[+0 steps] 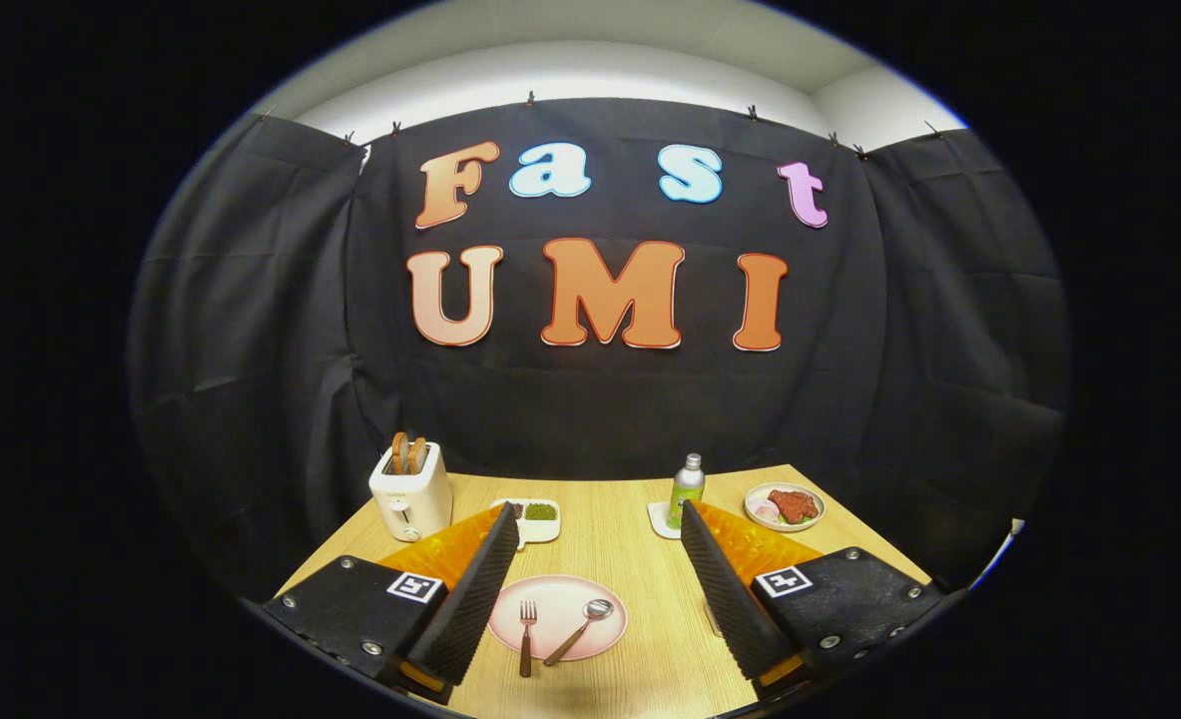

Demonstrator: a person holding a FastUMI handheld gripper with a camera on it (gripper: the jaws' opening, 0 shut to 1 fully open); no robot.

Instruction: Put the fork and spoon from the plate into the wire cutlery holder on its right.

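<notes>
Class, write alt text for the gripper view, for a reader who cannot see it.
The gripper is open, its two fingers spread either side of a pink plate on a wooden table, where a fork and spoon lie side by side. Beyond stand a toaster, a green bottle and a dish of food.

Wood-grain table (630,559); glossy metal spoon (582,627).

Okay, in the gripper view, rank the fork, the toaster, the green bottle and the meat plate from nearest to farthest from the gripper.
The gripper is open, its fingers apart.
1. Fork, on the pink plate between the fingers.
2. Green bottle, just beyond the right finger's tip.
3. Toaster beyond the left finger and meat plate beyond the right: too close to call.
</notes>
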